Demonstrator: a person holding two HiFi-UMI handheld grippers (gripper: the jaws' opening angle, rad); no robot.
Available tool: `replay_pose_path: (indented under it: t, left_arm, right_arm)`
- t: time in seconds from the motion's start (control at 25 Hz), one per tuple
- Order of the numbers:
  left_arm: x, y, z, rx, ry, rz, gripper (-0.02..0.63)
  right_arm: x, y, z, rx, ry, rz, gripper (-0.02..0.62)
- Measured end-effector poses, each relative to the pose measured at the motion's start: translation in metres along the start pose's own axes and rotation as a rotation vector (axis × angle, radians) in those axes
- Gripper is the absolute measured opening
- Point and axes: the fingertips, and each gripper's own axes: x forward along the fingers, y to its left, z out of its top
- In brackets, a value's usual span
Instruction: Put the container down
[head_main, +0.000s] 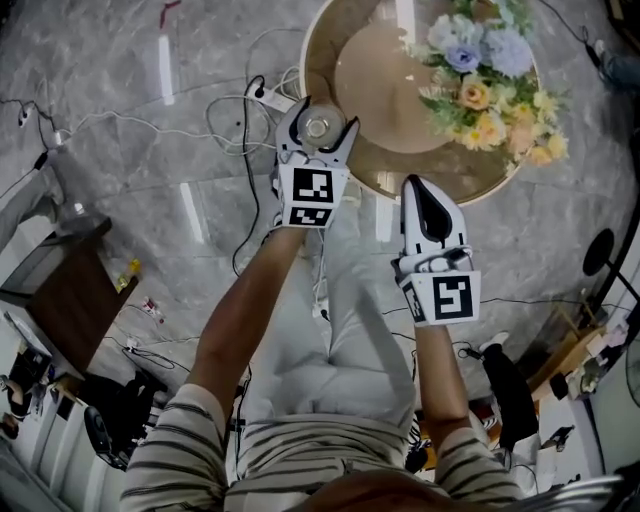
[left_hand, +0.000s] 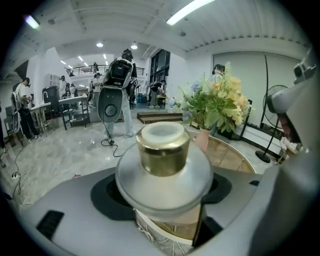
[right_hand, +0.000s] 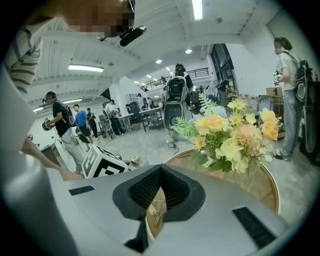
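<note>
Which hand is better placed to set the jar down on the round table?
Left. The left tongs clamp the gold-necked glass jar, which in the head view sits over the round table near its edge. The right tongs are closed on nothing, nearer the person.

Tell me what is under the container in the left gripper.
Below the container, the edge of the round table and cables on the floor show between the jaws. Its base is hidden by its own wide shoulder, so whether it touches the table cannot be seen.
</note>
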Motion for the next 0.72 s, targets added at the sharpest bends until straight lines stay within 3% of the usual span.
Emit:
replay_pose_path:
  t: [0.24,0.44,0.72]
  left_arm:
    - [0.034,0.006,-0.011,0.025,0.003,-0.002,0.331]
    - [0.059,0.005,-0.022,0.102,0.022,-0.019,0.331]
    - [0.083,0.007,-0.035,0.107,0.045,-0.021,0.331]
  right_arm:
    - [0.006,-0.003,-0.01,0.005,0.012,0.003,0.009]
    - [0.007,-0.003,-0.015,0.005,0.023,0.0,0.009]
    - [0.015,-0.01,-0.028,0.007,0.044,0.006,0.009]
